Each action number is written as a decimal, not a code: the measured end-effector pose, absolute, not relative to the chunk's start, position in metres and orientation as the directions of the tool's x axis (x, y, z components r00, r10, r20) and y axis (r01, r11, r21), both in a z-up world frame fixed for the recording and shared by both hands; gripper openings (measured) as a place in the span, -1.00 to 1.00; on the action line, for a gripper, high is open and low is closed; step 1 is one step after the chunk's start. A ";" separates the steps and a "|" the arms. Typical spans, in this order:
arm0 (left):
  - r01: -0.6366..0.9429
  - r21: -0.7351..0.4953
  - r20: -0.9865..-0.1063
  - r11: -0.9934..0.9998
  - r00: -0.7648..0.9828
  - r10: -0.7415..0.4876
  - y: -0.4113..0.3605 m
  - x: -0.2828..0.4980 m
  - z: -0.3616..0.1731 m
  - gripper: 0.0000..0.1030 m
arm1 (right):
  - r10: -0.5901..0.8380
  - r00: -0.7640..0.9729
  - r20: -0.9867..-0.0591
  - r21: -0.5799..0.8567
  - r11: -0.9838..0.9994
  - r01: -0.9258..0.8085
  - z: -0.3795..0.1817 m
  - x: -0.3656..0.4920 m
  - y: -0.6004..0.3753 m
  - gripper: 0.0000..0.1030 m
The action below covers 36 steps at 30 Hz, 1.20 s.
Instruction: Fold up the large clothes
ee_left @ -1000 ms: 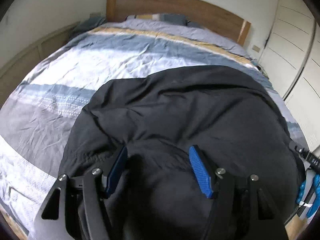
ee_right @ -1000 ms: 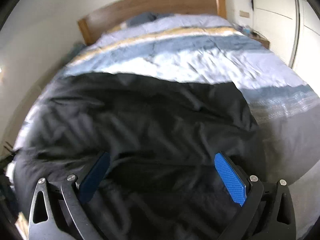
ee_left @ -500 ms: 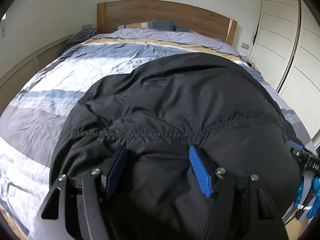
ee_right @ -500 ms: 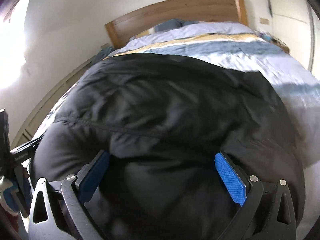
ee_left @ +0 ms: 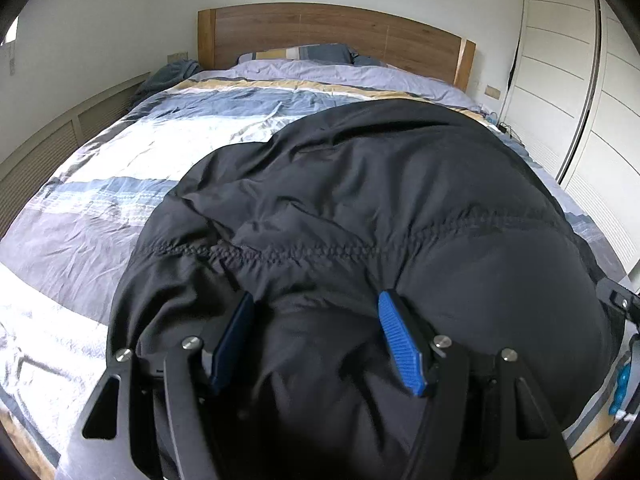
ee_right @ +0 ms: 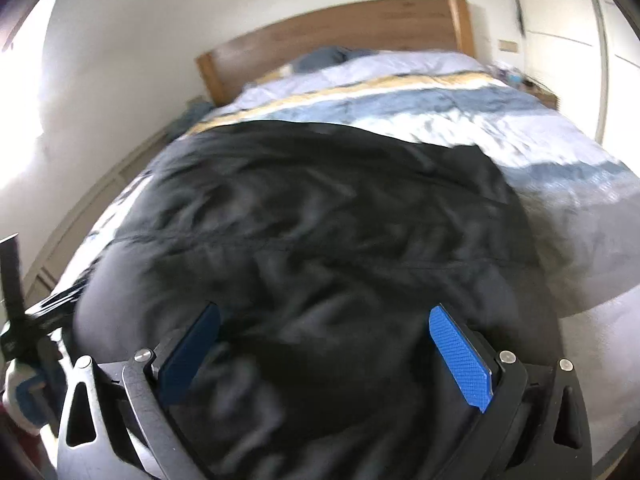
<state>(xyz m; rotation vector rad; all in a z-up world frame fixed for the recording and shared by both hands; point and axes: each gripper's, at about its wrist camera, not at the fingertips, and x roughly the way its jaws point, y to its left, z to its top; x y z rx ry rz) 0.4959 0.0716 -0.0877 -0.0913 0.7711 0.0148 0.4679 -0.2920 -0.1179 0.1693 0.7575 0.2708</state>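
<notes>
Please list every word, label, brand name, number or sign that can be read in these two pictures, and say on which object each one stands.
None can be read.
The black padded jacket shows no visible label or logo.
The striped duvet, the wooden headboard and the white wardrobe doors carry no text.
The right wrist view is blurred; the small plate on the wall beside the headboard shows no legible mark.

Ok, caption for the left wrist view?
Left gripper fingers straddling a bunched black padded jacket on a striped duvet.
</notes>
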 end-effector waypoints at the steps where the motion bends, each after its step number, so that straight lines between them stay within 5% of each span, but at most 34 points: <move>1: -0.047 -0.075 -0.697 0.996 0.717 -0.019 0.071 0.495 -0.088 0.23 | 0.315 0.692 -0.650 0.246 0.948 -0.201 -0.117 0.466 -0.286 0.99; 36: -0.090 -0.035 -0.740 0.995 0.672 0.034 0.095 0.381 -0.077 0.23 | 0.145 0.623 -0.768 0.139 0.989 -0.060 -0.133 0.402 -0.320 0.99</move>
